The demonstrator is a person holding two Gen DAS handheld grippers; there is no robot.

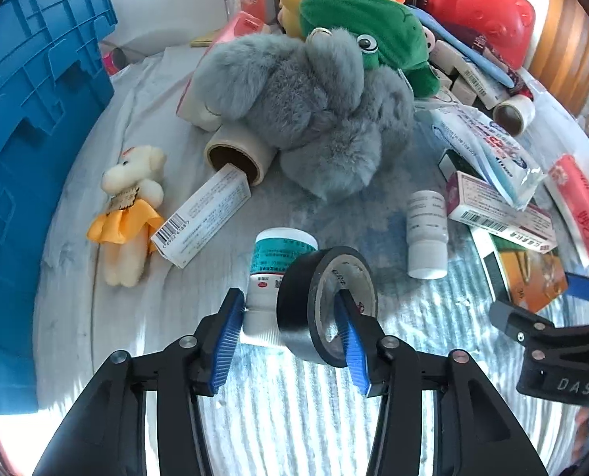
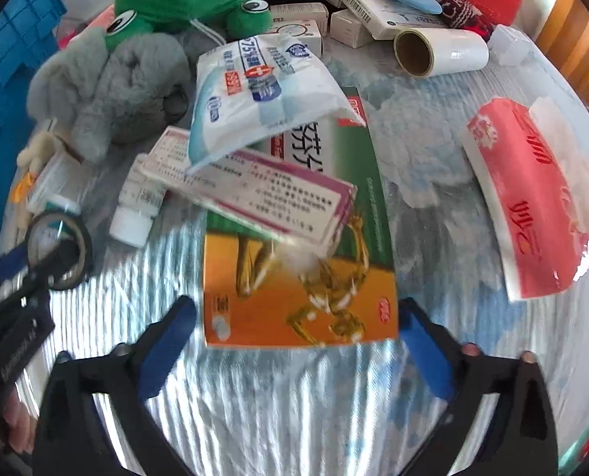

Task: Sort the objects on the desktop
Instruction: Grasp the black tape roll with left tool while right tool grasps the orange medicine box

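Observation:
A black tape roll [image 1: 294, 309] stands on its rim on the cloth, leaning against a lying white bottle with a teal label [image 1: 272, 265]. My left gripper [image 1: 290, 317] is partly open. Its right finger [image 1: 352, 341] reaches through the roll's hole, and its left finger [image 1: 225, 345] sits at the bottle's cap, so bottle and roll wall lie between the jaws. In the right wrist view, my right gripper [image 2: 294, 353] is wide open. It straddles the near end of a flat orange and green box [image 2: 294, 297], with small gaps at both pads.
A blue crate [image 1: 36, 158] fills the left side. A grey plush [image 1: 314, 119], a green frog plush [image 1: 366, 23], a small bear [image 1: 131, 206], a barcode box [image 1: 203, 218] and another white bottle [image 1: 427, 234] crowd the cloth. A pink-edged box [image 2: 262, 198], a wipes pack [image 2: 262, 91] and a red tissue pack [image 2: 532, 206] lie around the orange box.

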